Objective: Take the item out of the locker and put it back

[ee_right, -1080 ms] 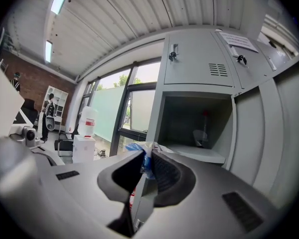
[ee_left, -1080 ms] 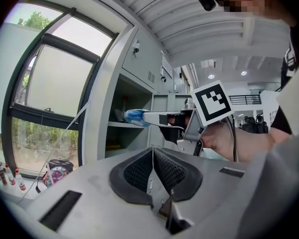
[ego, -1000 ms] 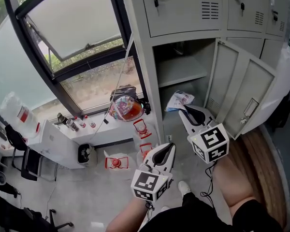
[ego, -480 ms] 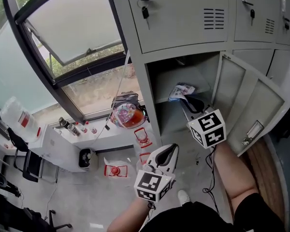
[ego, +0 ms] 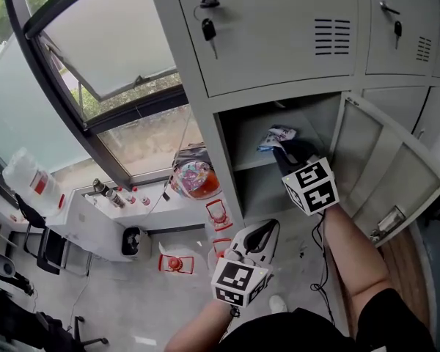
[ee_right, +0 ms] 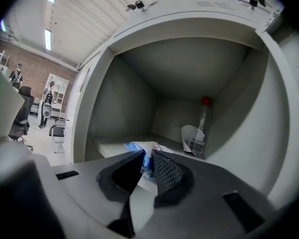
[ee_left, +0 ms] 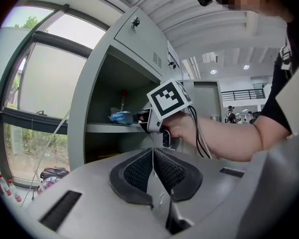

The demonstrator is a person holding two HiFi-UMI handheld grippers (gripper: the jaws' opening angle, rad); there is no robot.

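Observation:
A blue and white packet (ego: pixel 276 136) hangs just over the front edge of the shelf (ego: pixel 251 160) in the open grey locker. My right gripper (ego: pixel 282 147) is shut on it. In the right gripper view the packet (ee_right: pixel 138 148) shows between the pads (ee_right: pixel 165 171), with the shelf (ee_right: pixel 109 147) behind. The left gripper view shows the same packet (ee_left: pixel 120 117) at the shelf's front. My left gripper (ego: pixel 270 226) stays low in front of the locker, shut and holding nothing; its pads (ee_left: pixel 139 169) meet at the tips.
A clear bottle with a red cap (ee_right: pixel 201 126) and a white paper piece (ee_right: pixel 189 135) stand at the back of the shelf. The locker door (ego: pixel 387 173) hangs open on the right. A colourful bag (ego: pixel 193 177) and red items (ego: pixel 218 214) sit left of the locker.
My right gripper has carried the packet up and forward to the locker shelf. My left gripper has followed towards the locker, staying shut.

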